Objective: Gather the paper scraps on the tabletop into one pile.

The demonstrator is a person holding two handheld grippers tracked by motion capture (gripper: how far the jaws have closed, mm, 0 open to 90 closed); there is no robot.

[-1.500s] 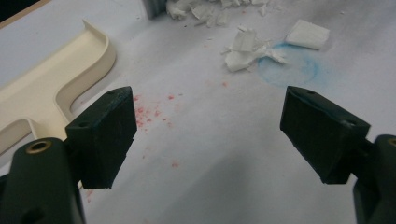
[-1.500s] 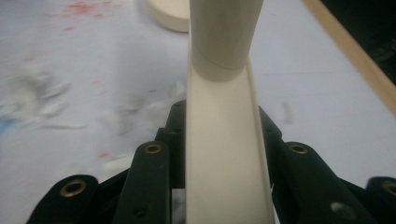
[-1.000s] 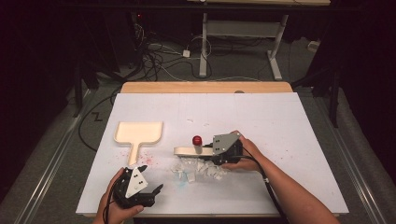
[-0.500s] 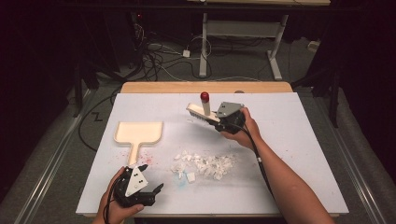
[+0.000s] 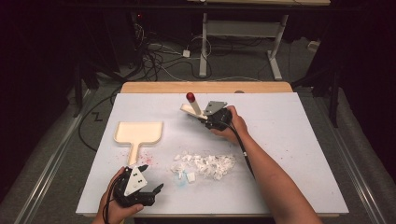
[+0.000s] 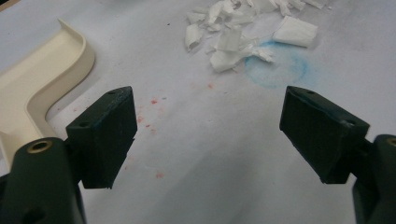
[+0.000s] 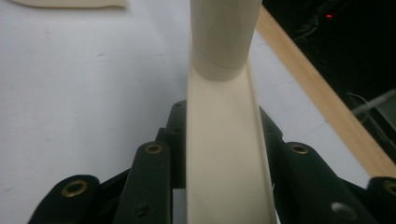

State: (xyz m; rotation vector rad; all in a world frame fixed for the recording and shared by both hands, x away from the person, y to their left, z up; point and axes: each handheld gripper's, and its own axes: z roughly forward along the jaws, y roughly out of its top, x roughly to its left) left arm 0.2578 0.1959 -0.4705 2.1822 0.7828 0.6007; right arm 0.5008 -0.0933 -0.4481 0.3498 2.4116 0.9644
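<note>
My right gripper (image 5: 207, 116) is over the far middle of the table, shut on a cream hand brush (image 5: 193, 106) whose upright handle ends in a red tip (image 5: 190, 96). In the right gripper view the brush's flat cream bar (image 7: 224, 149) runs between the jaws. A heap of white paper scraps (image 5: 204, 164) lies in the middle, nearer the front. The cream dustpan (image 5: 138, 132) lies flat at the left, handle toward me. My left gripper (image 5: 152, 177) is held low at the front left edge, open with nothing between its jaws (image 6: 208, 135). The scraps (image 6: 238, 32) and the dustpan's corner (image 6: 28, 88) lie ahead of it.
A white sheet (image 5: 299, 140) covers the table, with a wooden strip (image 5: 205, 87) along its far edge. A blue smudge (image 6: 275, 67) and red specks (image 6: 149, 116) mark the sheet near the scraps. Cables and a desk frame (image 5: 233, 32) stand on the floor beyond.
My right gripper has carried the brush from beside the paper scraps to the far middle of the table. The left gripper has stayed put.
</note>
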